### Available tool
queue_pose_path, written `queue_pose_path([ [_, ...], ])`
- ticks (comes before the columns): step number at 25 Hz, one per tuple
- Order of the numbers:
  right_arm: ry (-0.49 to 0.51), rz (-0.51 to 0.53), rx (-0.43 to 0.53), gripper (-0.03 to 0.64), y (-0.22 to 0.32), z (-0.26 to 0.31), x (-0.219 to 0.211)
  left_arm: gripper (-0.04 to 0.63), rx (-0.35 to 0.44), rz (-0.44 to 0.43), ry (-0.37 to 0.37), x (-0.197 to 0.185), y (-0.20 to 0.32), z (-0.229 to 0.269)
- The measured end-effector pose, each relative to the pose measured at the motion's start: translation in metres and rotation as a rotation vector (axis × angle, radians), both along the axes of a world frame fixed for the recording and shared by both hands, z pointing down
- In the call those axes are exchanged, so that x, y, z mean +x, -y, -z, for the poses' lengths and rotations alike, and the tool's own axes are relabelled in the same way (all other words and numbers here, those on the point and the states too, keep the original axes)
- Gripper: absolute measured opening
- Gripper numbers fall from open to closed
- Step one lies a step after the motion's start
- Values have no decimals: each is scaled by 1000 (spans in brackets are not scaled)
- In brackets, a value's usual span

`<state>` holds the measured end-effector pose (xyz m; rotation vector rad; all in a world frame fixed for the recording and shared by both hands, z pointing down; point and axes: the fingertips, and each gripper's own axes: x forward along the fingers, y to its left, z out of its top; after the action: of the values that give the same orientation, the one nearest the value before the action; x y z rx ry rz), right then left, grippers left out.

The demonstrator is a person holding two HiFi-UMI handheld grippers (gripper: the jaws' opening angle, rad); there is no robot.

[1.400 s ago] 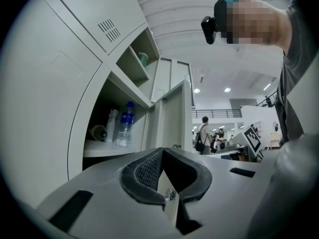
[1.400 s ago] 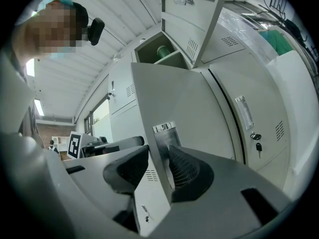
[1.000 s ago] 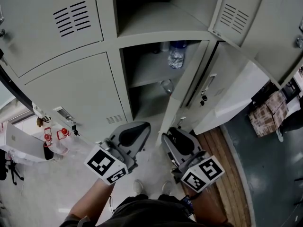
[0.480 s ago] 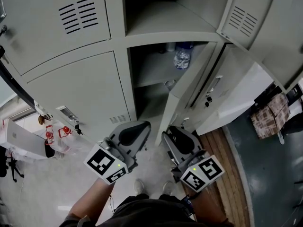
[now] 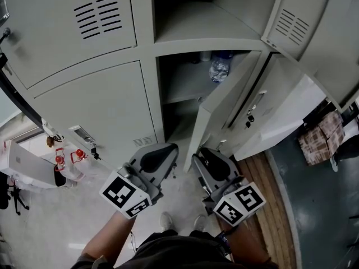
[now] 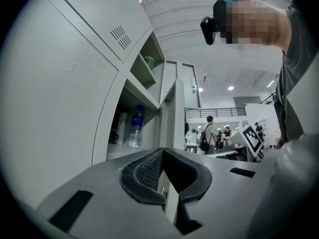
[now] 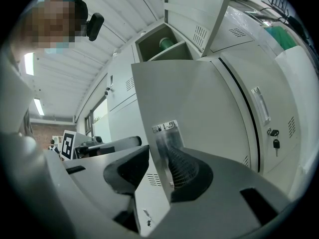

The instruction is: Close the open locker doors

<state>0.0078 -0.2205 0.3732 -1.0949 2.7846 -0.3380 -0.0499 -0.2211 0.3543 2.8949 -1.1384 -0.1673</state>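
Observation:
The lower locker door stands half open, hinged on its right. The upper locker door hangs wide open at the top right. A water bottle stands on the shelf inside the lower locker. My right gripper is at the lower door's free edge. In the right gripper view that door has its edge between the jaws of the right gripper, which close snugly on it. My left gripper hovers left of the door, and its tips meet with nothing held.
Closed grey lockers fill the left side, with keys on red tags hanging from one. A white cabinet and a wooden floor strip lie to the right. A green object sits in the upper locker. People stand far behind.
The lower door has swung closer to the locker frame, narrowing the opening and hiding a small object on the lower shelf. Both grippers keep their places in the view.

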Motion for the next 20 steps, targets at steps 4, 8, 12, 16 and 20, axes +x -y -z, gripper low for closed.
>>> queue_pose_path([
  [4,12,1,-3,109,2,0,-4,9,-1,6,0,-5,0,-1],
  [8,13,7,-2,109,5,0,-8,9,-1,13,-3,-9,2,0],
  [12,13,13,-3,109,8,0,-12,9,-5,20,-3,-14,4,-2],
  [16,11,14,-5,104,13,-1,-15,9,-6,29,-5,-19,7,-2],
  [20,9,17,-6,98,17,-2,-18,9,-5,37,-5,-23,9,-2],
])
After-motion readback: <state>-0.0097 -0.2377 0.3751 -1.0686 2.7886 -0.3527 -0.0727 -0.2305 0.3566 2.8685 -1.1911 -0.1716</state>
